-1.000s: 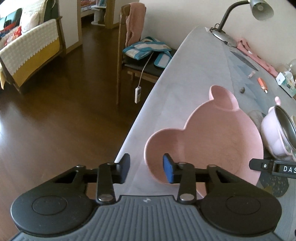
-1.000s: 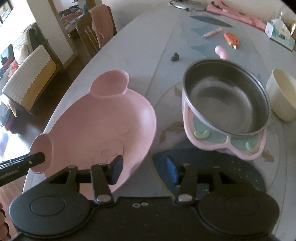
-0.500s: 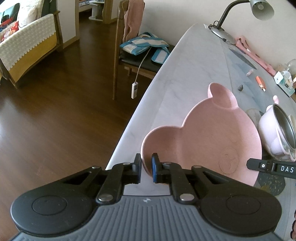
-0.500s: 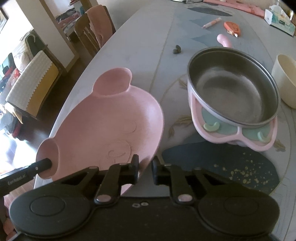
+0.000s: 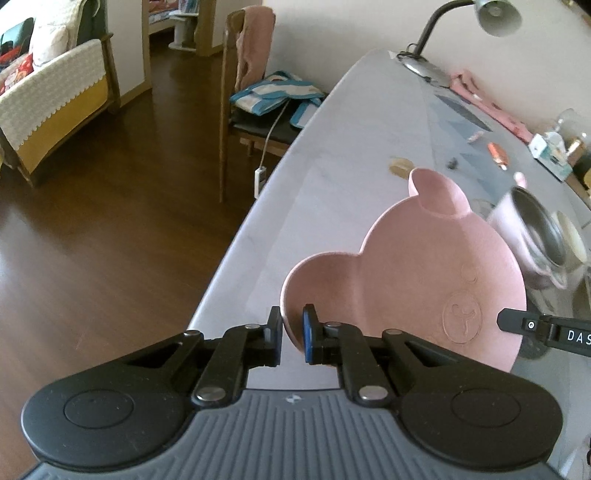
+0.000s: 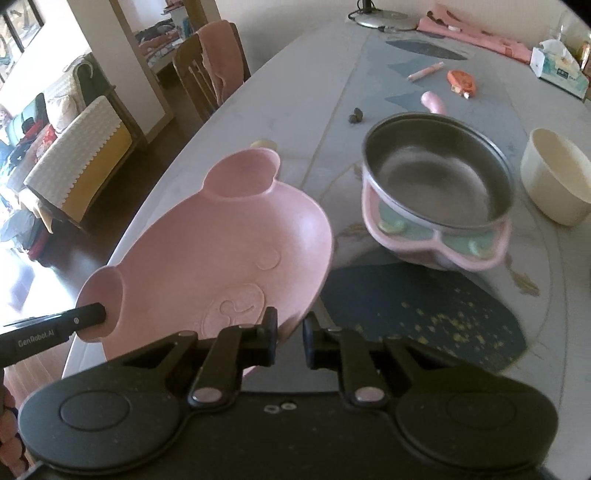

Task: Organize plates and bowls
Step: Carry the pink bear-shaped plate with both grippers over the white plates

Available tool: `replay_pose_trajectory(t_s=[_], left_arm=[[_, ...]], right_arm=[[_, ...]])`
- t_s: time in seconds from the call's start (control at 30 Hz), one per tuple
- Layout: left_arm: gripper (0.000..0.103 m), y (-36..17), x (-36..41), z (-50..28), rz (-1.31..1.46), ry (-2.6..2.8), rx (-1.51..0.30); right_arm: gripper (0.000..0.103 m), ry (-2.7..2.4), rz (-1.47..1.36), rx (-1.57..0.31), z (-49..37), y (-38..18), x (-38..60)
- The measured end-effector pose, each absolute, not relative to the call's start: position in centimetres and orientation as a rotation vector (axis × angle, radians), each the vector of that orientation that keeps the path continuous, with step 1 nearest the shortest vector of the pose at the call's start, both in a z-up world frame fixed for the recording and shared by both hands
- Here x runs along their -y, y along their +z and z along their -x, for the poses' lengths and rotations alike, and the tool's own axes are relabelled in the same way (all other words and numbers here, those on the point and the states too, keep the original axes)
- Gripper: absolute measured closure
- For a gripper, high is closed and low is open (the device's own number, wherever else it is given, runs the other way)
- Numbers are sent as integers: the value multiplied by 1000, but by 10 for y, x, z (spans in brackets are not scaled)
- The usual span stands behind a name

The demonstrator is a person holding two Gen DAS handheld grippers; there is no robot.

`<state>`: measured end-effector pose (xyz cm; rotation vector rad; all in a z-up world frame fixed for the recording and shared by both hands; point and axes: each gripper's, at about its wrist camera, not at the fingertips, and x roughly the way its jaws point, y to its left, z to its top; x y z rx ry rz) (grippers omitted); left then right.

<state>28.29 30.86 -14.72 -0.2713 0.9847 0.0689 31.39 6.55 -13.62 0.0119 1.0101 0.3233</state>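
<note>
A pink bear-shaped plate [image 5: 417, 273] is held above the table, tilted. My left gripper [image 5: 291, 332] is shut on the rim of its near ear. My right gripper [image 6: 290, 332] is shut on the plate's [image 6: 229, 258] near edge, and its fingertip shows in the left wrist view [image 5: 517, 323]. To the right stands a steel bowl [image 6: 439, 177] stacked on a pink divided plate [image 6: 436, 236]. A cream bowl [image 6: 557, 177] stands further right.
The grey table [image 6: 295, 85] has a dark blue placemat [image 6: 424, 310] under the plate's right side. Small items, a tissue box [image 6: 559, 68] and a desk lamp [image 5: 495, 14] lie at the far end. A chair [image 5: 251, 110] and wooden floor are to the left.
Both grippers went from open to shut on the pink plate's rim. The plate has risen off the table and tilted.
</note>
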Motion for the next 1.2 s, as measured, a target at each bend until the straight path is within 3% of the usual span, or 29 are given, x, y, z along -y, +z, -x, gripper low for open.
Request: replay_pose_trajectory(t_s=[0.6,1.2], left_arm=[[93,-90,-205,-184,252,-4,-925],[93,-92,-48,-102,155,-175,-943]], right_arm=[[88,281,-86,-936,-203,-90,45],[88,124,-203,-916,-90,-97,206]])
